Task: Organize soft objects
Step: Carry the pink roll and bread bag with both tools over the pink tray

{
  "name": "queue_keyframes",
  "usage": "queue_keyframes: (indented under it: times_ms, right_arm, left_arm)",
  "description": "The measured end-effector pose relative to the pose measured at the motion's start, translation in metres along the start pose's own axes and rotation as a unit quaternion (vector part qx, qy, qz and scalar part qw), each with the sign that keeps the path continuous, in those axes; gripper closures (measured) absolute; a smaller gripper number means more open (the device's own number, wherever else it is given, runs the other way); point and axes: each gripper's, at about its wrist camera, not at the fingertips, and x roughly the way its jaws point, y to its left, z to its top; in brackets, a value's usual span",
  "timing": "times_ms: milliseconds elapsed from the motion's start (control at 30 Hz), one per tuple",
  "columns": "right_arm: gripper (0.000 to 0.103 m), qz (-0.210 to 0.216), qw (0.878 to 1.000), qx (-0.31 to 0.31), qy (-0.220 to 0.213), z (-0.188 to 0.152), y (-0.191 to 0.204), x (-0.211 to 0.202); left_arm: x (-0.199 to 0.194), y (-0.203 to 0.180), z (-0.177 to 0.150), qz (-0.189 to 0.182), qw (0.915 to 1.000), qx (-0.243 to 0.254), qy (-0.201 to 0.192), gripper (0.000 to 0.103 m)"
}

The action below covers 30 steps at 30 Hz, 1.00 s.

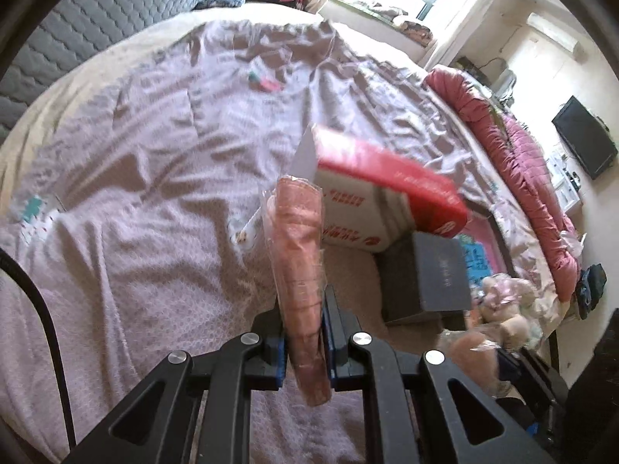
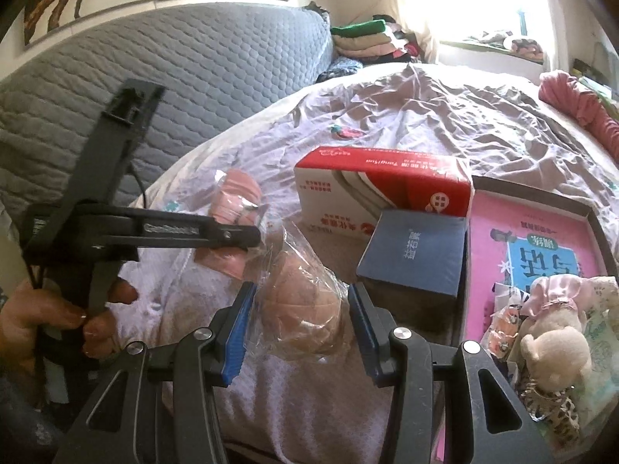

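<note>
My left gripper [image 1: 303, 309] is shut on a flat pink soft pad in clear plastic [image 1: 298, 263], held edge-on above the bed; it also shows in the right wrist view [image 2: 234, 208], held by the left gripper [image 2: 251, 237]. My right gripper [image 2: 300, 305] is open, its blue pads on either side of a round beige soft object in a clear bag [image 2: 305, 309]. Whether the pads touch the bag I cannot tell. A cream plush toy with a pink frill [image 2: 553, 332] lies in the open pink box [image 2: 487, 255] at the right.
A red-and-white carton [image 2: 383, 189] and a dark blue box [image 2: 414, 255] stand on the wrinkled lilac bedsheet [image 2: 445, 123]. A grey quilted headboard [image 2: 174, 62] is behind. A rolled pink duvet [image 1: 514, 147] lines the bed's far edge. Folded clothes [image 2: 363, 38] are stacked by the window.
</note>
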Motion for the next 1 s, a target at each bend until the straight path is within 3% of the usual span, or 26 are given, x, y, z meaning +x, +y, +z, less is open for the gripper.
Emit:
queue_keyframes:
  times_ms: [300, 1000]
  right_arm:
    - [0.053, -0.010, 0.999, 0.022, -0.035, 0.006, -0.010, -0.033]
    - [0.053, -0.073, 0.983, 0.108, -0.129, 0.008, -0.081, -0.134]
  left_arm:
    - [-0.027, -0.043, 0.005, -0.028, 0.9987, 0.036, -0.023, 0.088]
    - [-0.026, -0.153, -0.030, -0.068, 0.9871, 0.145, 0.003, 0.088]
